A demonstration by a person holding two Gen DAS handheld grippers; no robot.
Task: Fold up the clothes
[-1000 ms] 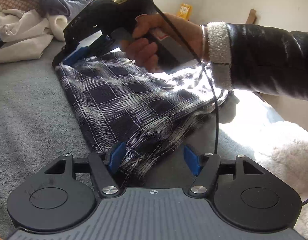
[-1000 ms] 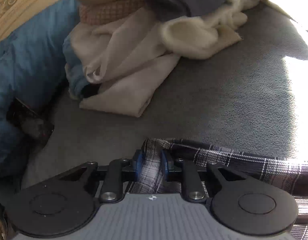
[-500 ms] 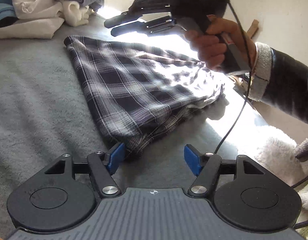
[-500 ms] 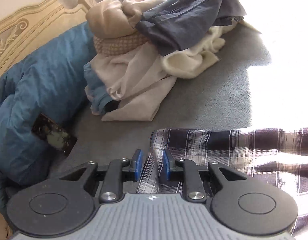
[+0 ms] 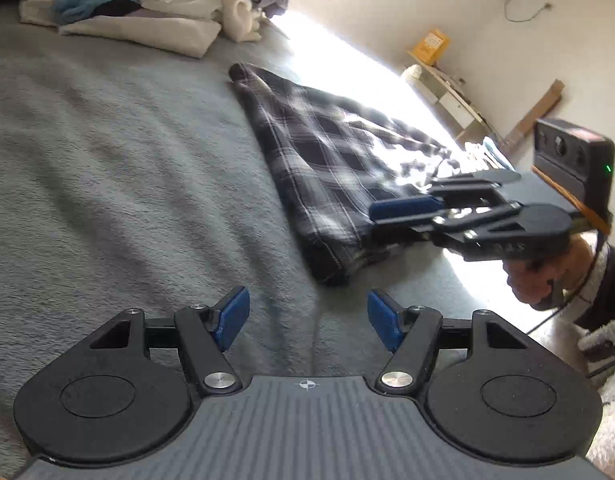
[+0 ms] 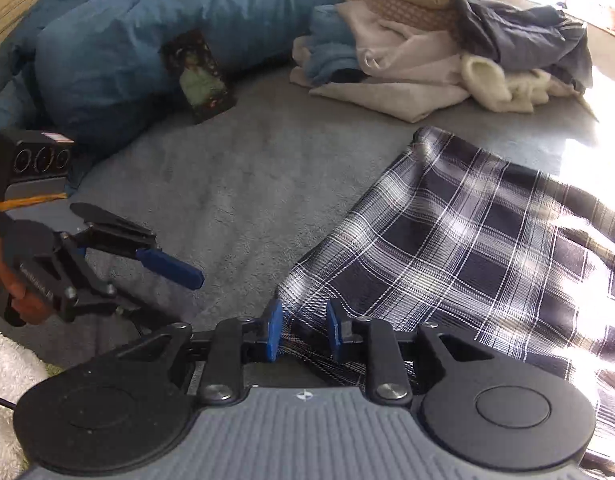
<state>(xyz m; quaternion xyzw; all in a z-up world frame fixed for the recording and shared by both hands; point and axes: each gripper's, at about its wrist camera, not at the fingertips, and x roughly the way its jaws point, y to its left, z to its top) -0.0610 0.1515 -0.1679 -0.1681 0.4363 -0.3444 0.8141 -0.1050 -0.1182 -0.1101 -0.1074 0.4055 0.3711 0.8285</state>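
The left gripper [image 5: 308, 320] stood wide open and empty over the grey fleece blanket [image 5: 107, 152]. The right gripper [image 6: 303, 334], part-open, straddled the near corner of the folded navy-and-white plaid garment [image 6: 467, 248] lying flat; dragging it could spoil the fold. Half a second before, the right gripper hovered high beyond the cloth.

Colours and patterns on and around the grey bed cover [image 5: 107, 160]

Plaid garment [image 6: 467, 248]: dark navy checks crossed with white lines. Beyond it on the cover, a clothes pile [image 6: 427, 60] in cream, beige, light blue and slate grey. Left of that pile, a teal-blue duvet [image 6: 127, 40]. Both grippers are black with blue finger pads [image 5: 231, 316].
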